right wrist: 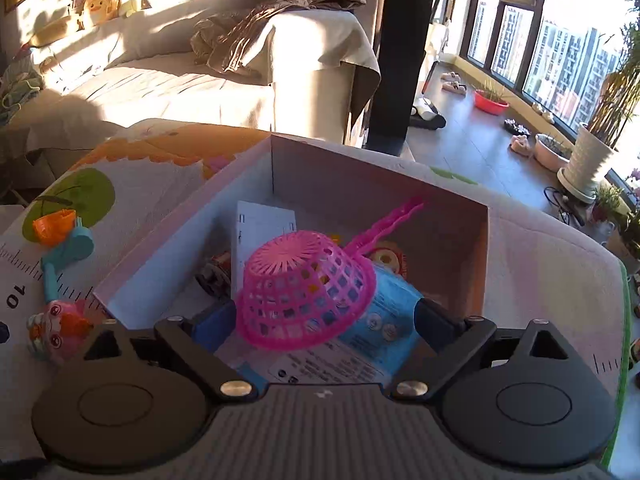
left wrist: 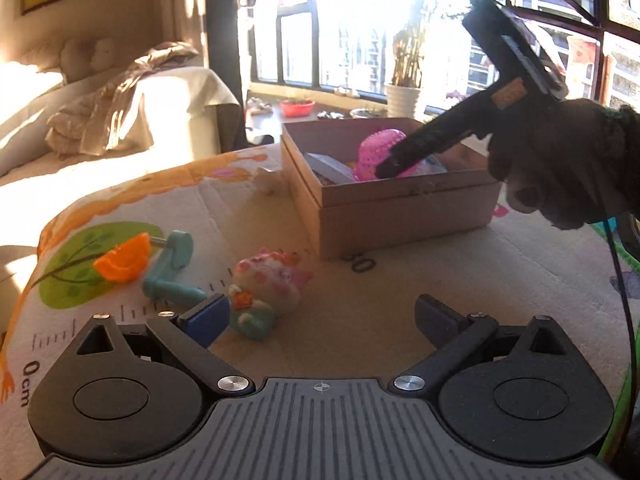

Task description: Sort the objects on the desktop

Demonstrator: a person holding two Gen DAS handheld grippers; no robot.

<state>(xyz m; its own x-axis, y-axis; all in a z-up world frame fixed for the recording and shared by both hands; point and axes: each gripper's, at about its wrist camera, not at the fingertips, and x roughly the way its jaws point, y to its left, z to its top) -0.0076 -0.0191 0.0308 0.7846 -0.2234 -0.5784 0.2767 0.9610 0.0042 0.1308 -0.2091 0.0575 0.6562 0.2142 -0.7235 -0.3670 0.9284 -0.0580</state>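
Lower centre, left view: my left claw (left wrist: 322, 322) spread apart, empty; pink toy (left wrist: 272, 280) just beyond.
Upper right: cardboard box (left wrist: 400, 208).
Lower centre, right view: my right claw (right wrist: 324, 322) apart around pink basket (right wrist: 304, 292), inside the box.

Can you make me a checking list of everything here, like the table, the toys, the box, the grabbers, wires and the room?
Surface: printed play mat with ruler marks.
Job's things: cardboard box holds upside-down pink basket, blue packet, white card. On the mat: orange piece, teal crank, pink plush toy.
Clutter: nothing seen.
Grippers: left gripper open, empty; right gripper open over the box, basket between its fingers, not squeezed.
Cables: black cable at the right edge.
Surroundings: sofa, windows, potted plant.
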